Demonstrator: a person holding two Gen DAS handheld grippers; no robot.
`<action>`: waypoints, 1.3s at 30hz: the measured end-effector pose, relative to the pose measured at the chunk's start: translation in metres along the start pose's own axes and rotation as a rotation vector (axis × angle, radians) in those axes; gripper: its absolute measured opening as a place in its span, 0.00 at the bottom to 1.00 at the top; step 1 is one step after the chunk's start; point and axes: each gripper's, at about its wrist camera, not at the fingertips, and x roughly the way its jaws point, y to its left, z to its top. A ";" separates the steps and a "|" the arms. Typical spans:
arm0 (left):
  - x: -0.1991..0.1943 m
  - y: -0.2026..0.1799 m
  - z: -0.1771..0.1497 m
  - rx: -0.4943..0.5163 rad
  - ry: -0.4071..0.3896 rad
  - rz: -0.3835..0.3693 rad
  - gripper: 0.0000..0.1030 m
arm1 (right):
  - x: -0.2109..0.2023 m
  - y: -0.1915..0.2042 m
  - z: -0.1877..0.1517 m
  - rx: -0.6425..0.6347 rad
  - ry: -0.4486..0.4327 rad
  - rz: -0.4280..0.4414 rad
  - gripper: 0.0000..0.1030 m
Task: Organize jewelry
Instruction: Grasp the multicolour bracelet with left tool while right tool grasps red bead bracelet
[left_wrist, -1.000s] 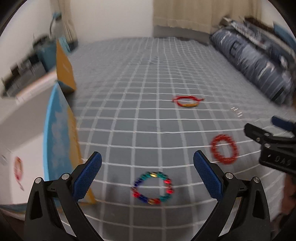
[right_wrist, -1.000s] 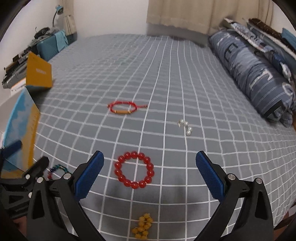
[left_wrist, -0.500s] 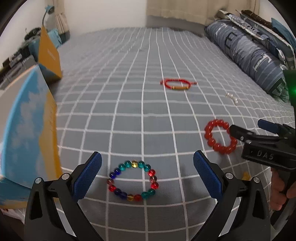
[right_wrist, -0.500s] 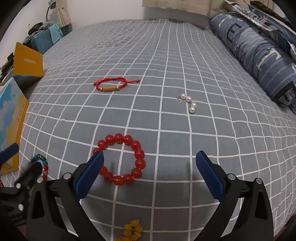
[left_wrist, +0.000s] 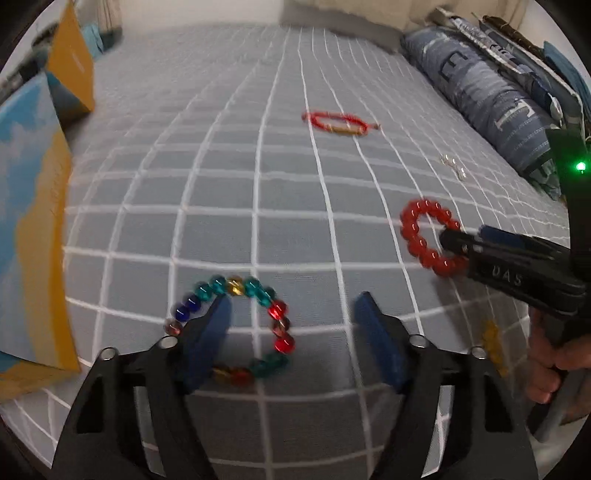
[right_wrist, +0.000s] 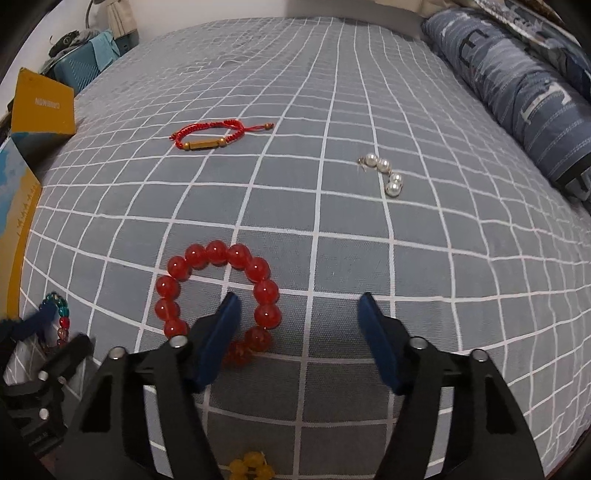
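Both grippers have just been closing, jaws half spread w/ nothing pinched yet. Left gripper (left_wrist: 291, 321) has one finger inside the multicolour bracelet (left_wrist: 231, 330), prob to pinch its right side. Right gripper (right_wrist: 297, 321) does the same w/ the red bead bracelet (right_wrist: 218, 299).

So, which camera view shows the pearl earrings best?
The right wrist view: the pearl earrings lie sharp and unblocked on the checked bedsheet, each pearl distinct. In the left wrist view they are only a small, blurred glint.
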 end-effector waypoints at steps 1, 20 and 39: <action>0.000 -0.002 -0.001 0.017 -0.005 0.015 0.57 | 0.000 0.000 0.000 0.001 -0.002 0.000 0.50; -0.012 -0.001 0.000 0.015 0.012 -0.014 0.09 | -0.005 0.004 -0.002 0.005 -0.017 0.038 0.12; -0.035 0.002 0.010 0.002 -0.036 0.002 0.09 | -0.045 0.001 0.000 0.035 -0.113 0.099 0.12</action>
